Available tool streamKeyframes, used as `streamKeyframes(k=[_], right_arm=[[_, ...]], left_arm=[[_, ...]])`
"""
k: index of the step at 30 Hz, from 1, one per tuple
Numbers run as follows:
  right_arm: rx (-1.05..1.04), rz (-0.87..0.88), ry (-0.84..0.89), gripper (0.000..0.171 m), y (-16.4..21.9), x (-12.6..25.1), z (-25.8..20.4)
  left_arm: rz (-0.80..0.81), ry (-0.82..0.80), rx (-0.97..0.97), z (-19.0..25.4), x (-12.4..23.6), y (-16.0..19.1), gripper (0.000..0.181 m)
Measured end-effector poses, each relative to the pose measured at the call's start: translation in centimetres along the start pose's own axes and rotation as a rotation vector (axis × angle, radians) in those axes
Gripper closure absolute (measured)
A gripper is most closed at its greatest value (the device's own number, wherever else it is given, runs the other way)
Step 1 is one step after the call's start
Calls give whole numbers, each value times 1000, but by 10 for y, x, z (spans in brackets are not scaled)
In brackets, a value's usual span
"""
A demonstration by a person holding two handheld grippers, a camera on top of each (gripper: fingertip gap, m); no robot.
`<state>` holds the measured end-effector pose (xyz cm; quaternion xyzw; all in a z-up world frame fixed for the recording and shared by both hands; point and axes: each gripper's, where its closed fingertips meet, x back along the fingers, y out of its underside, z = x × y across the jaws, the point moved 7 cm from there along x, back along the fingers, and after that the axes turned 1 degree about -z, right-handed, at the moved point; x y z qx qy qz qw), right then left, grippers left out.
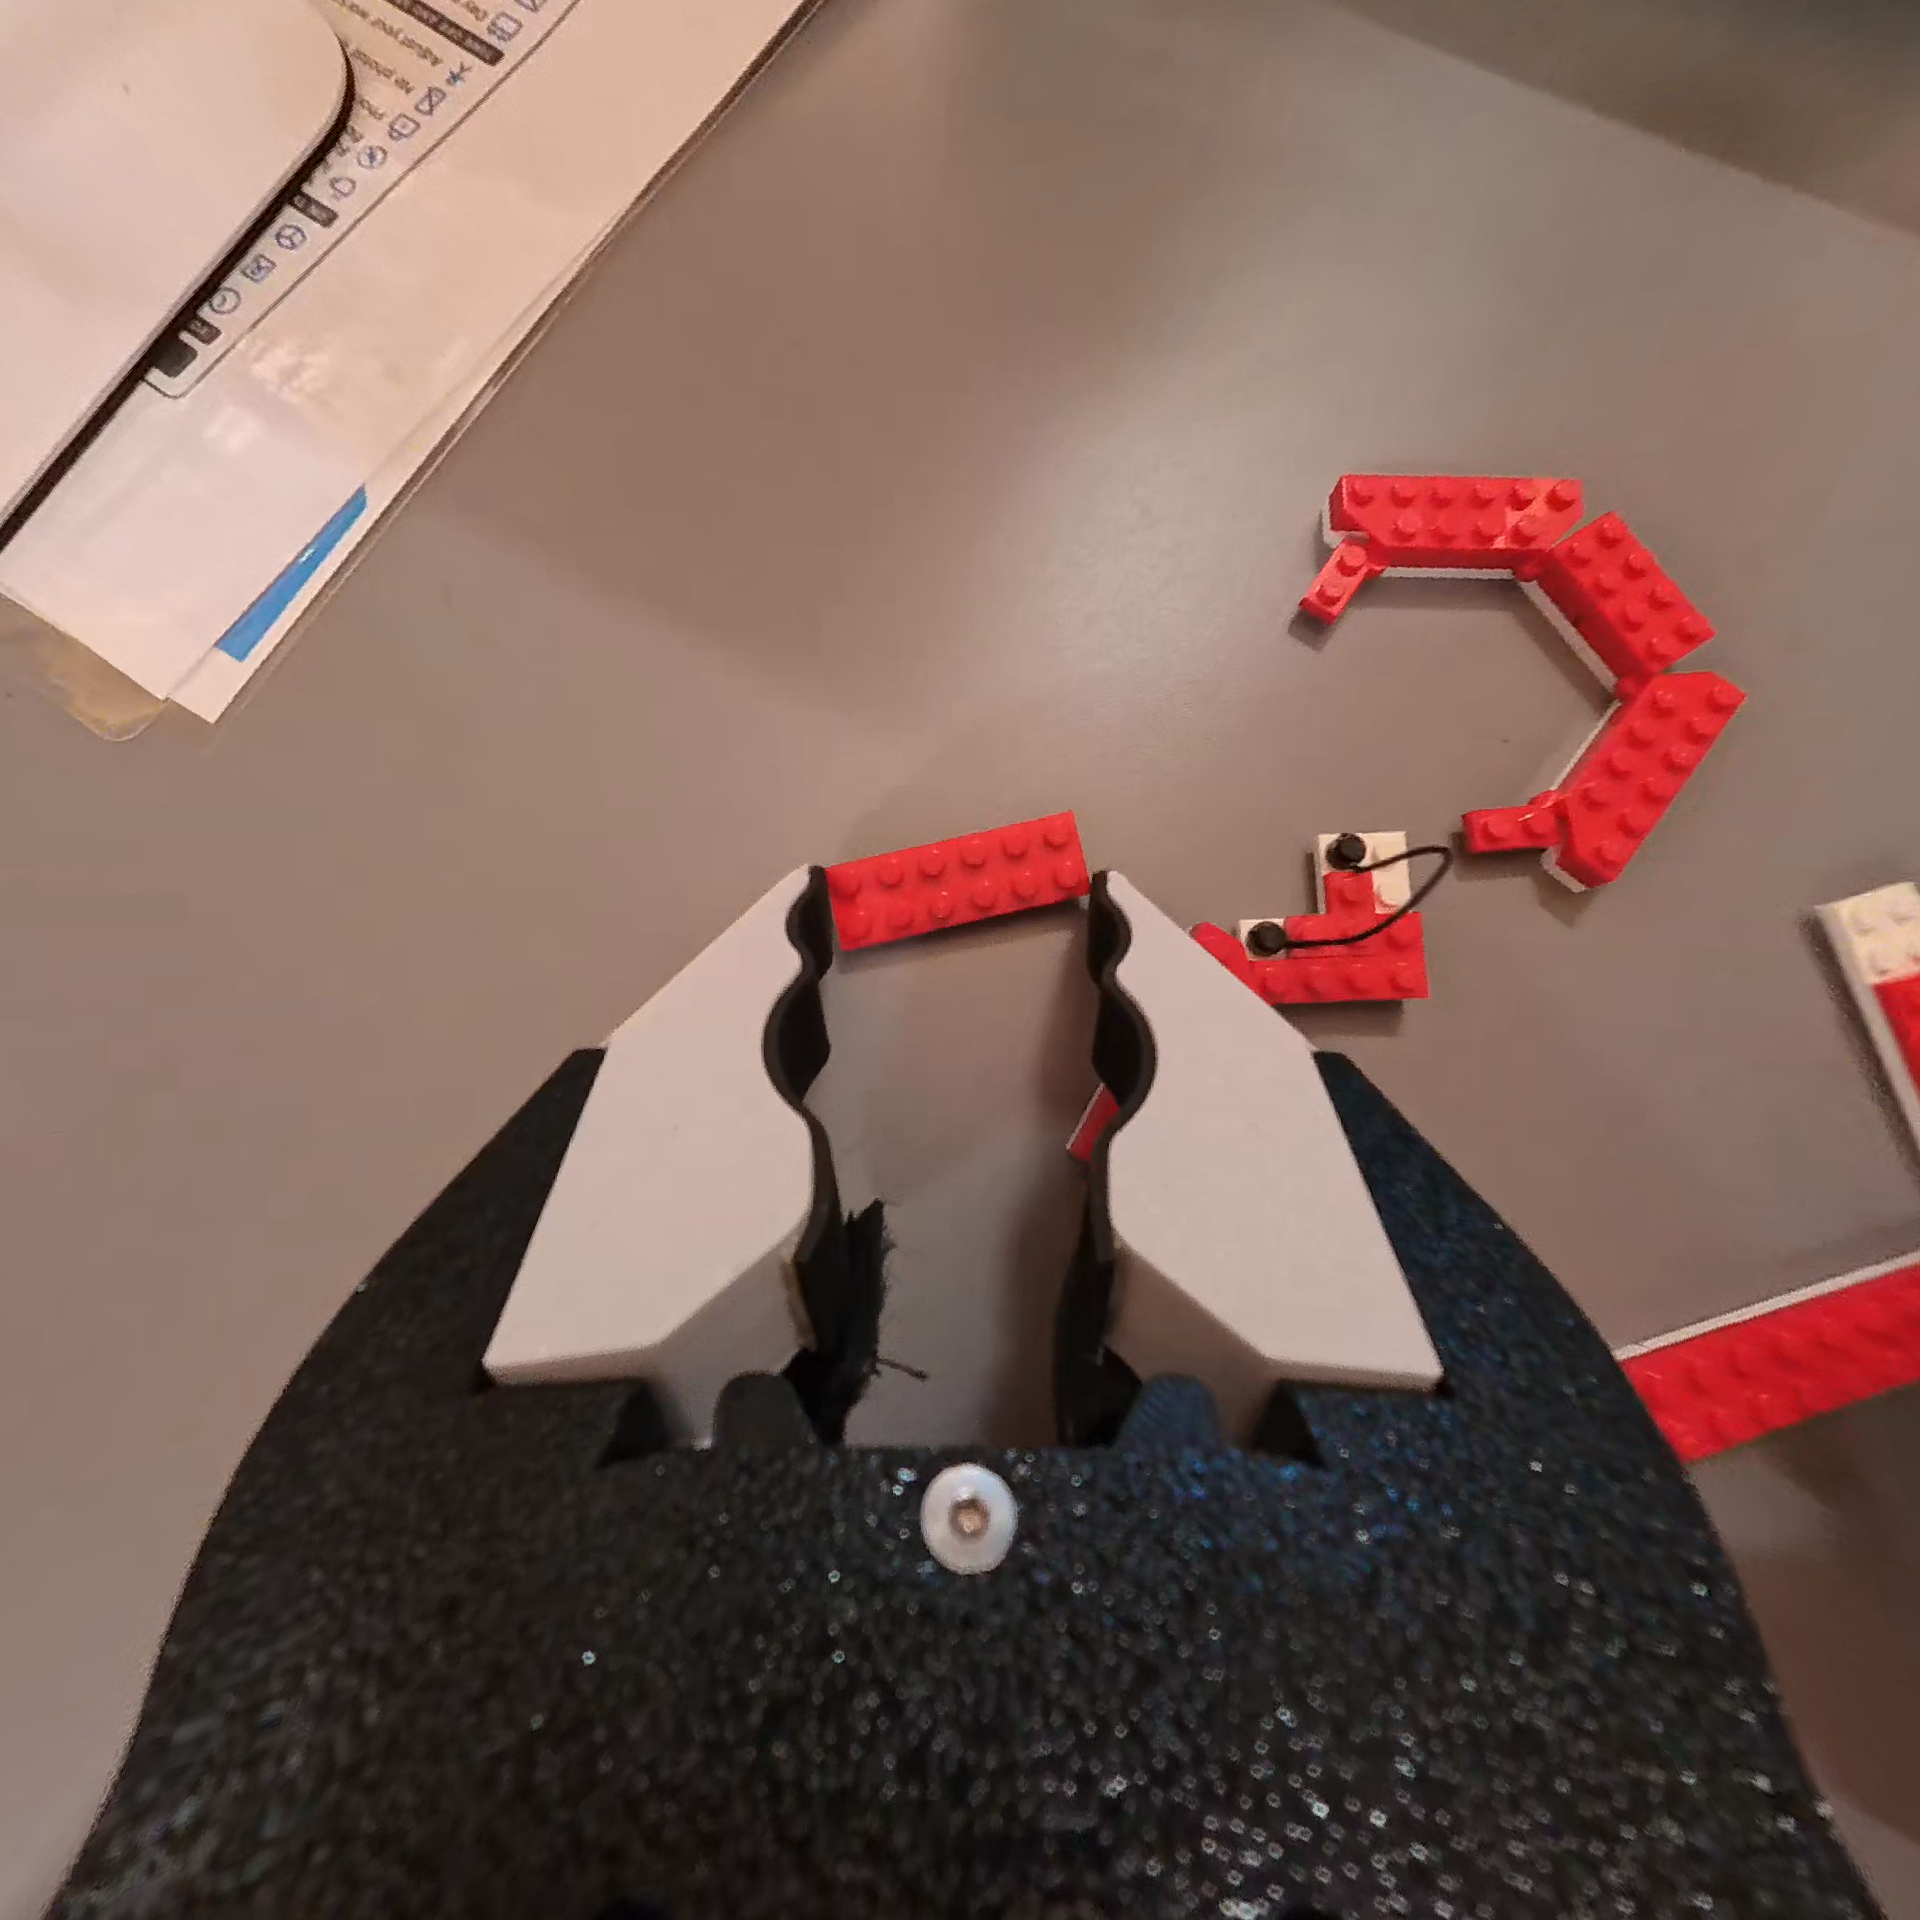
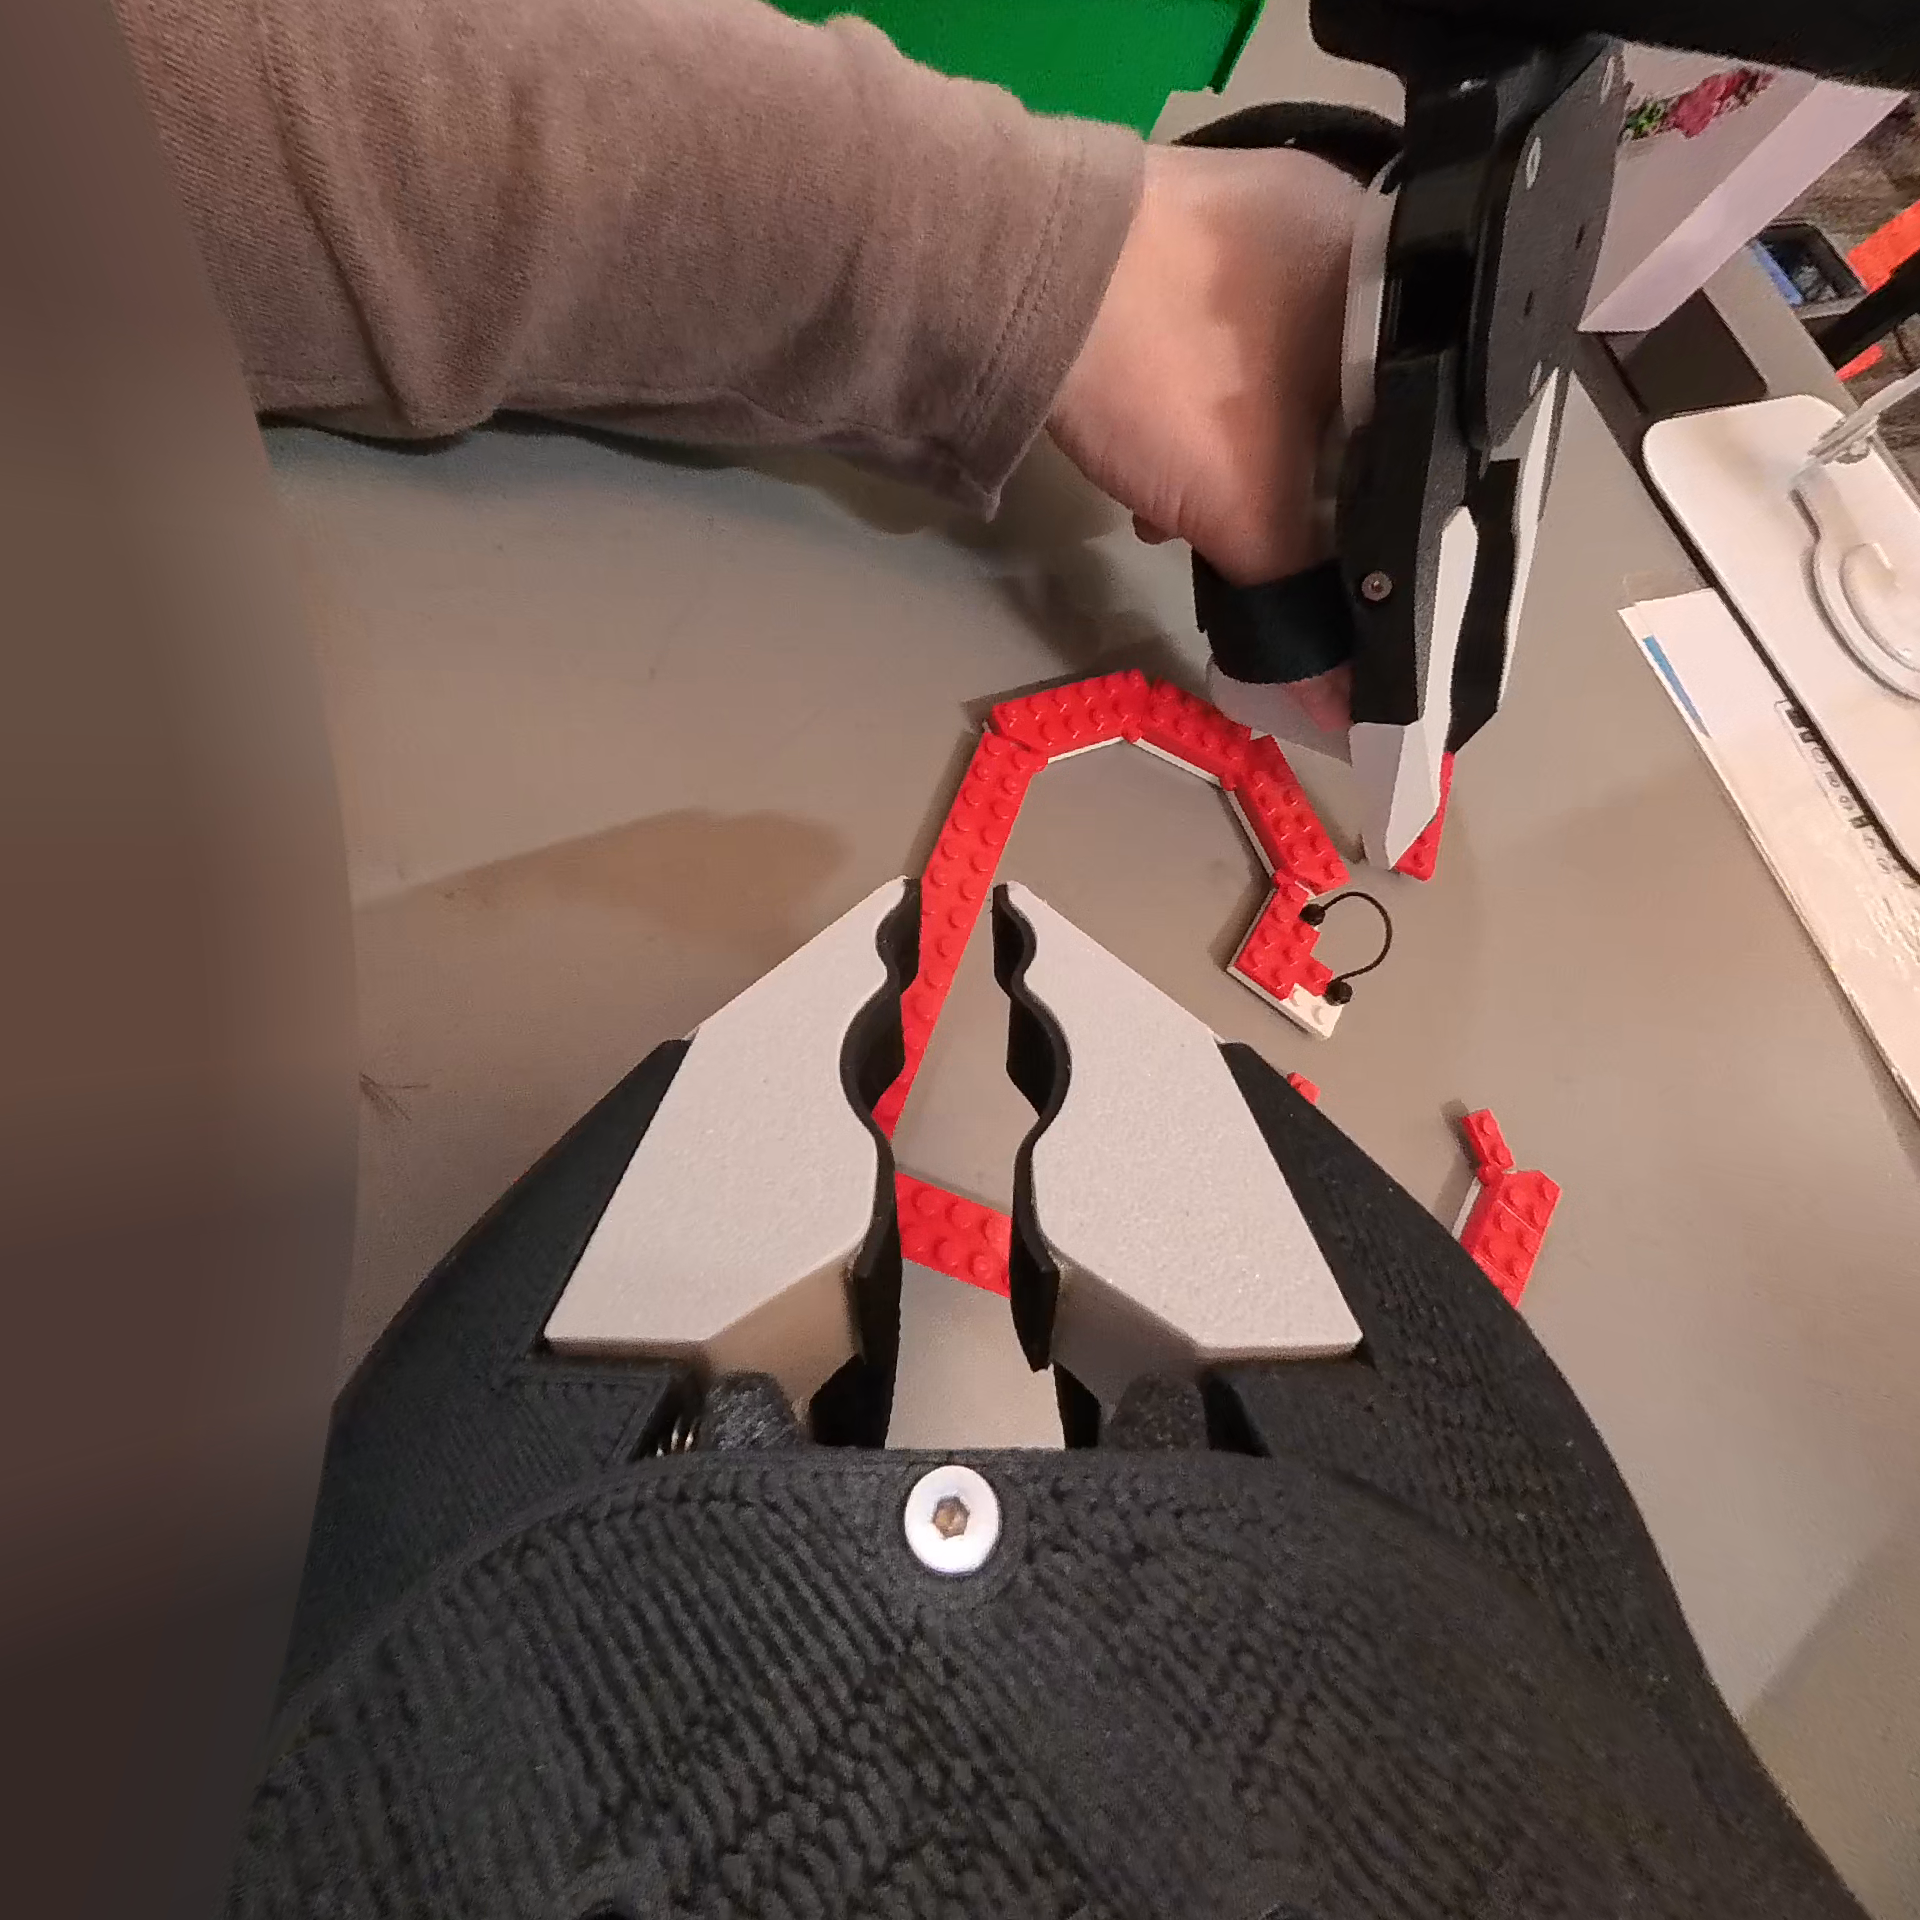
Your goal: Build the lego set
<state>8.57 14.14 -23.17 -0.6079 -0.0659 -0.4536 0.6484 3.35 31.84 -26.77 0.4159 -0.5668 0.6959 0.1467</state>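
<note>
My left gripper [image 1: 956, 883] is shut on a red two-by-six plate [image 1: 961, 878], held end to end between its tips above the grey table. It also shows in the right wrist view [image 2: 1403, 826], tips down, with the plate [image 2: 1425, 844] just right of a curved chain of red plates [image 2: 1195, 727]. That chain shows in the left wrist view too [image 1: 1621, 603]. A small red-and-white piece with a black cord [image 1: 1340, 935] lies beside my left gripper's right finger. My right gripper [image 2: 951, 894] stands at a narrow gap, closed across a long red plate strip [image 2: 966, 821] that joins the chain.
Papers [image 1: 416, 312] and a white tray [image 2: 1745, 488] lie along the table edge beyond the left gripper. Small loose red pieces [image 2: 1507, 1226] sit to my right gripper's right. A person's hand [image 2: 1195, 395] and sleeve [image 2: 623, 229] cross the top of the right wrist view.
</note>
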Motion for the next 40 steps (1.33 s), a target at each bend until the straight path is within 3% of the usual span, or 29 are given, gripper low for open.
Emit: streamKeyframes(k=[1, 19, 26, 33, 40], right_arm=[[-1, -3, 1, 159, 0, 0, 0], [-19, -14, 26, 160, 4, 0, 8], [-23, -23, 36, 160, 6, -1, 10], [-26, -8, 67, 160, 4, 7, 16], [-51, 14, 113, 160, 4, 17, 27]], left_arm=[[-5, 2, 3, 0, 0, 0, 133], [14, -86, 67, -18, 1, 7, 132], [45, -174, 57, -20, 16, 6, 109], [130, -179, -35, 21, 63, 25, 105], [201, 97, -104, 99, 98, 49, 115]])
